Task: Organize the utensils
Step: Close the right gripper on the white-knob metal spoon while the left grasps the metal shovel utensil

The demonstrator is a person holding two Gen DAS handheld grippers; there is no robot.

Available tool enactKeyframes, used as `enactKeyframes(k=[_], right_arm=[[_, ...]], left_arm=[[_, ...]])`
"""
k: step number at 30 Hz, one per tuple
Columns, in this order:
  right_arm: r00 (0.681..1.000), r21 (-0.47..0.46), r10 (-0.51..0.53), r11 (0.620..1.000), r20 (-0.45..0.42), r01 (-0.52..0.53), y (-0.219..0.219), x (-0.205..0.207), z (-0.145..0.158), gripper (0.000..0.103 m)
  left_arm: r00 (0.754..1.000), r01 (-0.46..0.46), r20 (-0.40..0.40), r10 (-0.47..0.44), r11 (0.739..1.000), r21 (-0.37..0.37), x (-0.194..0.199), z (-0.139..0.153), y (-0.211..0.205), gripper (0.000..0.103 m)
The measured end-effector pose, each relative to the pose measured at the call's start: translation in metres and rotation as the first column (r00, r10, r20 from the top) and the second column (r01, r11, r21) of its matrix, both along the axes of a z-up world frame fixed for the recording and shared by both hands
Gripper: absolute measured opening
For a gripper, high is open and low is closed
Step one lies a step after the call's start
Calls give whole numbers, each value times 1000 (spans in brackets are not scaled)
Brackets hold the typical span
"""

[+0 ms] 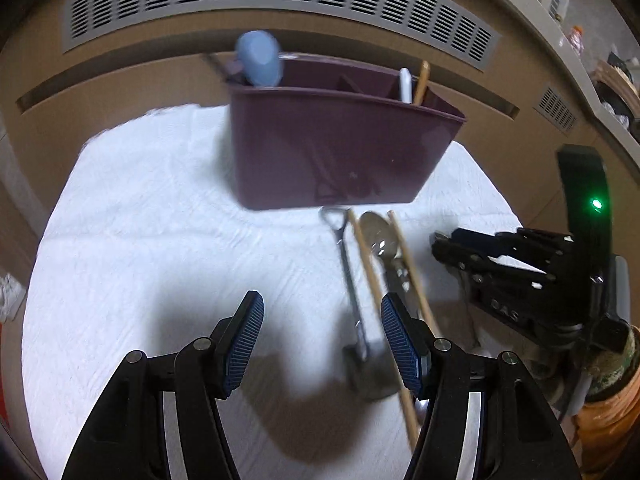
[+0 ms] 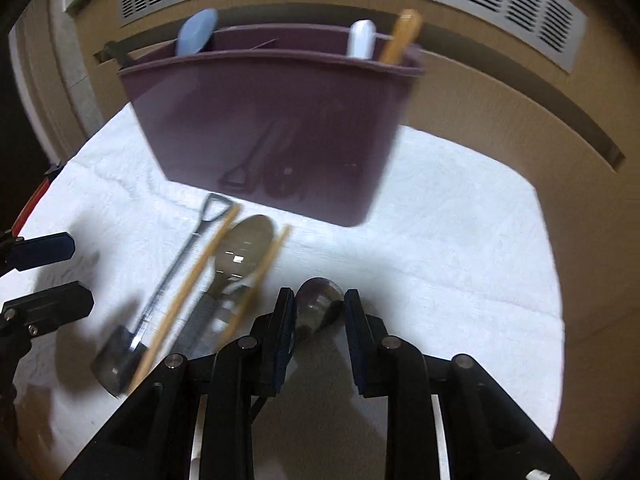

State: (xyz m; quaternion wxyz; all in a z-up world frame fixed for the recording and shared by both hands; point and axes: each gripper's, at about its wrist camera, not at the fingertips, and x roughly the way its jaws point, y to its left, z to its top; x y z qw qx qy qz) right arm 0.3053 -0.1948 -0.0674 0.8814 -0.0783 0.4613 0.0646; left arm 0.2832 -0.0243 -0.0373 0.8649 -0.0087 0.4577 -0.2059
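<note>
Maroon plastic caddy (image 1: 344,148), divided into compartments, stands at the far side of a white textured cloth (image 1: 152,240) covering the desk. Motion blur softens most edges. Sticking up from it: a pale blue rounded handle (image 1: 259,58) at the left end, a white handle (image 1: 405,85) and a wooden handle (image 1: 421,80) at the right; their lower parts are hidden behind the wall.

On the cloth just in front of the caddy lie a small metal shovel-shaped spoon with a loop handle (image 1: 352,292), two light wooden chopsticks (image 1: 370,268), and a large steel spoon (image 1: 378,234), all side by side, partly overlapping. Near ends are cut off behind the left fingers.

Left hand-held gripper (image 1: 322,344): jaws spread, nothing between the pads, shovel spoon's bowl just ahead of its right finger.

Right hand-held gripper (image 2: 318,320): jaws narrow, a dark shiny spoon bowl (image 2: 320,304) sits between the tips; cannot tell whether the pads press it. The utensil group lies just left of it.
</note>
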Motion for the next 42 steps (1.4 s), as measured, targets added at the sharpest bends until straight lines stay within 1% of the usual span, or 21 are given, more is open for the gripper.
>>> enactKeyframes(k=[2, 4, 5, 6, 10, 13, 17, 19, 22, 23, 24, 26, 34, 35, 36, 37, 39, 42], right_arm=[[1000, 3, -12, 1000, 7, 12, -11, -6, 2, 23], [1000, 21, -26, 999, 7, 26, -22, -12, 1, 23], [1000, 25, -28, 999, 8, 28, -24, -14, 1, 23], [999, 32, -32, 999, 12, 31, -27, -17, 0, 23], [999, 55, -43, 998, 16, 42, -42, -24, -6, 24], [999, 77, -38, 996, 28, 36, -33, -20, -10, 24], [999, 84, -32, 996, 41, 28, -34, -21, -11, 25], [999, 95, -30, 995, 41, 26, -35, -20, -12, 25], [999, 106, -27, 994, 40, 23, -36, -20, -13, 27], [999, 107, -26, 994, 40, 21, -38, -18, -14, 28], [999, 105, -25, 994, 43, 20, -37, -18, -14, 28], [999, 101, -18, 995, 46, 13, -35, -18, -15, 32], [999, 101, -14, 995, 48, 9, -33, -19, -16, 36], [999, 102, -12, 995, 48, 7, -33, -19, -17, 38], [999, 103, -10, 995, 48, 5, -32, -21, -16, 39], [999, 104, -9, 995, 48, 4, -30, -23, -15, 41], [999, 107, -10, 994, 48, 5, -30, -24, -14, 45], [998, 121, -23, 993, 60, 16, -35, -25, -9, 45]], left_arm=[[1000, 11, 6, -11, 1000, 20, 11, -1, -12, 61], [1000, 7, 9, -8, 999, 46, 26, -4, -24, 55], [1000, -1, 12, 1, 997, 71, 35, -5, -31, 49], [1000, -8, 15, 7, 996, 89, 41, -6, -35, 47], [1000, -20, 4, 19, 987, 157, 64, -15, -50, 47], [1000, -12, -9, 14, 981, 193, 72, -22, -59, 47], [999, -34, 7, 33, 968, 250, 78, -29, -61, 47], [999, -33, 17, 29, 966, 256, 78, -30, -59, 49], [999, -37, 43, 25, 953, 300, 75, -29, -53, 49], [999, -34, 39, 24, 956, 293, 75, -29, -51, 48], [1000, -18, 20, 13, 964, 267, 75, -29, -49, 47], [1000, 5, -3, -4, 971, 238, 76, -30, -49, 47], [999, -29, -6, 31, 980, 198, 89, -35, -64, 44], [999, -31, -3, 32, 980, 195, 92, -35, -64, 41], [1000, -27, -2, 28, 982, 184, 92, -35, -63, 29], [1000, -21, -1, 22, 984, 175, 90, -35, -63, 24], [1000, -26, 11, 24, 984, 177, 85, -35, -62, 24], [998, -37, 46, 31, 989, 146, 69, -30, -48, 24]])
